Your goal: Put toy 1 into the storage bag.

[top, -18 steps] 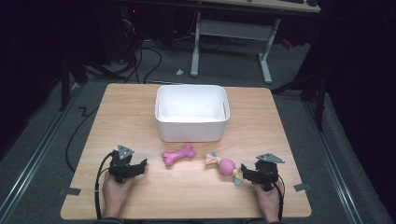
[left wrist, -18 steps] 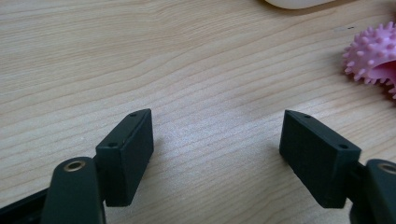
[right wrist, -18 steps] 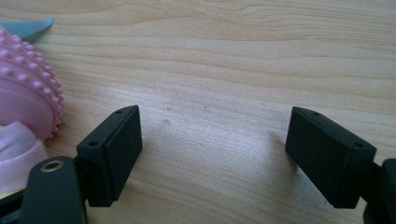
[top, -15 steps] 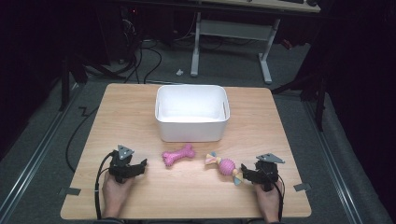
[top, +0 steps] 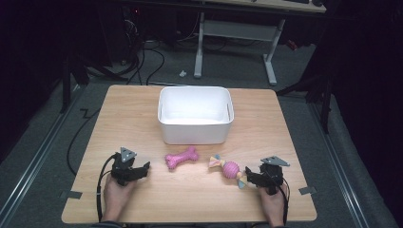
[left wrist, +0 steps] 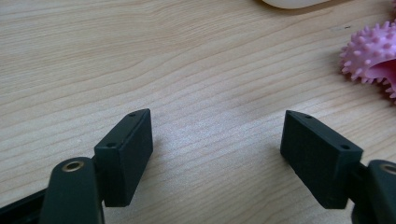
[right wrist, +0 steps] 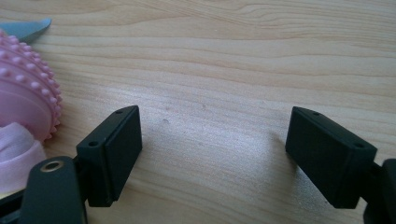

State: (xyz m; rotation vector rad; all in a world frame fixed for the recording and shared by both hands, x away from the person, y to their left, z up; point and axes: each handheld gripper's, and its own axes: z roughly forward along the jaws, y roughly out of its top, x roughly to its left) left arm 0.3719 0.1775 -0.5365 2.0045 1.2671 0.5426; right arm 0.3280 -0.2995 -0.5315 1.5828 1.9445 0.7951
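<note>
Left tongs (top: 142,167): released, jaws spread wide with bare wood between them, as the left gripper view (left wrist: 217,140) confirms. They rest low over the surface (top: 142,118) near its front left corner, jaws pointing to the right toward the middle. The left hand (top: 116,192) grips the body from behind, forearm entering from the bottom edge. A black cable (top: 100,190) loops from the body down past the wrist.

Right tongs (top: 247,178): released, jaws equally wide apart and holding nothing, as seen in the right gripper view (right wrist: 215,144). They rest low near the front right corner, jaws pointing left. The right hand (top: 272,206) holds the body from behind and below.

Pink bone toy (top: 182,157): lies flat on the surface between the two tongs, closer to the left pair but apart from it. Its spiked end appears at the right edge of the left gripper view (left wrist: 371,60).

Ball-and-ribbon toy (top: 229,168): a pink studded ball with pastel fabric ends, lying just beside the right tongs; whether its near fabric end touches the jaws cannot be determined. The ball appears at the left edge of the right gripper view (right wrist: 25,93).

White bin (top: 196,114): stands upright behind both toys, centred on the surface, well apart from both tongs.
</note>
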